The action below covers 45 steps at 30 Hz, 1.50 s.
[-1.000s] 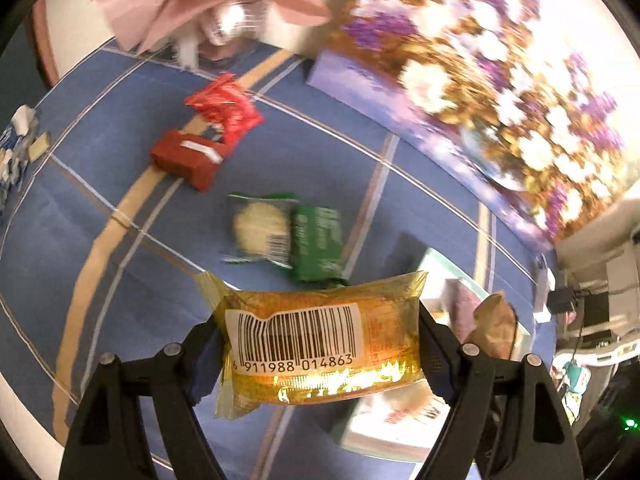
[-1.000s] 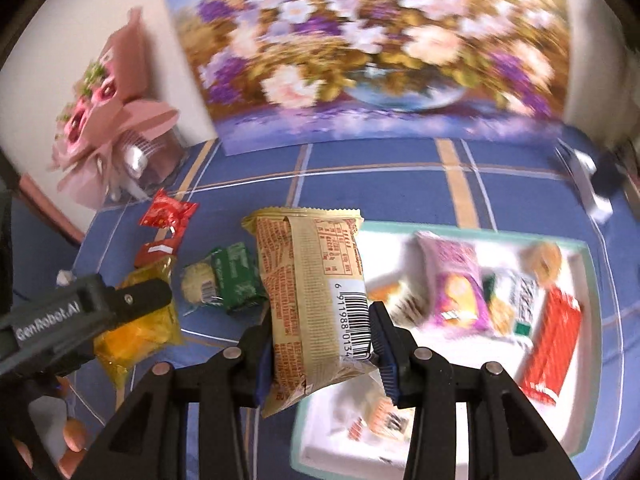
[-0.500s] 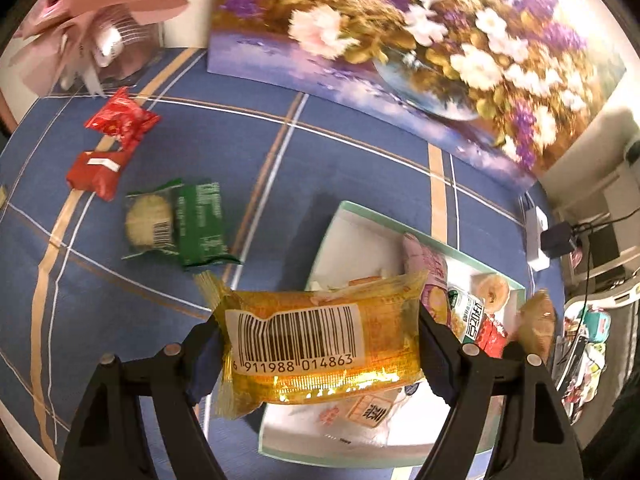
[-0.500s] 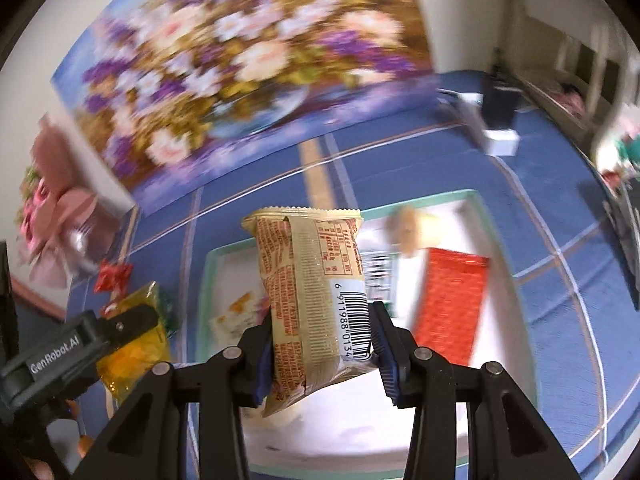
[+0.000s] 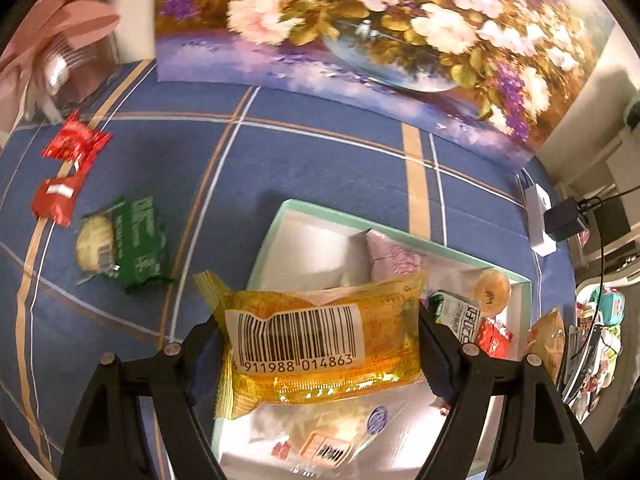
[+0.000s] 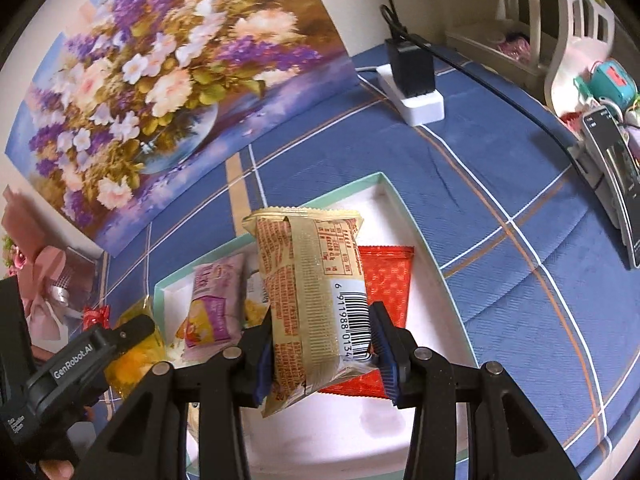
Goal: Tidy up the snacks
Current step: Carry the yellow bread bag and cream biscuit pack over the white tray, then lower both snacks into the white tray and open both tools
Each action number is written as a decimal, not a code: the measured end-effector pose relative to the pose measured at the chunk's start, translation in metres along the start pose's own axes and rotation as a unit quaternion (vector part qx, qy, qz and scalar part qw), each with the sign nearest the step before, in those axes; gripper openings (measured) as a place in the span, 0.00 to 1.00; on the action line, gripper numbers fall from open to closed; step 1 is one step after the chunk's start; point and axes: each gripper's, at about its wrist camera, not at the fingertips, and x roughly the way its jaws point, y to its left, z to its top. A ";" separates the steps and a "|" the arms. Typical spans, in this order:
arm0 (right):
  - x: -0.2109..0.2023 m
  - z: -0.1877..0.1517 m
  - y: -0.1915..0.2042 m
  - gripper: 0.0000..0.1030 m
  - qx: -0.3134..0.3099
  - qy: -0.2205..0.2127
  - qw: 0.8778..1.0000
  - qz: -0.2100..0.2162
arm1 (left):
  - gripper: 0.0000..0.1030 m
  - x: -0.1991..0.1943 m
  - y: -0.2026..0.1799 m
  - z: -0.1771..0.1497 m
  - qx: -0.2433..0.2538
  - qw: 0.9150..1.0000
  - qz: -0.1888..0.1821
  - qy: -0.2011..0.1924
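- While the left wrist view looks down along its fingers, the left gripper (image 5: pixel 320 344) is clenched on a yellow snack packet (image 5: pixel 320 340), barcode side up, a pad pressing each short end.
- That packet hangs above the near left part of a white tray with a mint-green rim (image 5: pixel 280 216), which rests on the desk's blue plaid cloth (image 5: pixel 320 168).
- Inside the tray lie a pink packet (image 5: pixel 394 258), a round yellow snack (image 5: pixel 492 286), a white-and-green packet (image 5: pixel 460 316), a small red packet (image 5: pixel 494 336) and a clear wrapped snack (image 5: pixel 332 436) nearest the camera.
- Left of the tray, on the cloth, sit a green packet (image 5: pixel 132 240) and two red packets (image 5: pixel 68 172) beyond it.
- A flower painting (image 5: pixel 360 20) leans at the back.
- From the right wrist view, the right gripper (image 6: pixel 322 354) is clenched on a tan snack packet (image 6: pixel 312 300) held upright, pads squeezing its lower sides.
- This packet hangs over the same tray (image 6: pixel 404 208), in front of a long red packet (image 6: pixel 386 280) lying in it; the pink packet (image 6: pixel 212 304) lies to the left.
- At lower left the left gripper (image 6: pixel 132 332) shows with its yellow packet (image 6: pixel 132 356) over the tray's left edge.
- A white power strip with a black adapter (image 6: pixel 412 80) sits on the cloth behind.
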 end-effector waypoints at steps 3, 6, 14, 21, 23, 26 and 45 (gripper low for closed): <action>0.005 0.000 -0.005 0.44 0.002 0.003 1.000 -0.003 | 0.81 0.004 -0.004 0.001 0.011 1.000 0.000 -0.003; 0.011 0.000 -0.007 0.44 0.003 0.007 1.000 -0.007 | 0.81 0.007 -0.003 0.003 0.016 1.000 -0.005 -0.007; 0.024 -0.002 -0.004 0.44 -0.004 0.024 1.000 -0.008 | 0.81 0.017 0.012 0.012 0.013 0.999 -0.015 -0.040; 0.031 -0.004 -0.001 0.44 -0.009 0.033 0.999 -0.009 | 0.81 0.028 0.015 0.012 0.020 0.999 -0.012 -0.043; 0.034 -0.005 -0.001 0.44 -0.010 0.038 0.999 -0.010 | 0.81 0.033 0.013 0.010 0.023 0.999 -0.013 -0.035; 0.039 -0.007 0.000 0.44 -0.010 0.044 0.999 -0.012 | 0.81 0.038 0.007 0.005 0.036 0.999 -0.008 -0.031; 0.049 -0.008 0.003 0.46 -0.012 0.058 0.998 -0.036 | 0.81 0.042 0.000 0.001 0.057 0.998 0.001 -0.020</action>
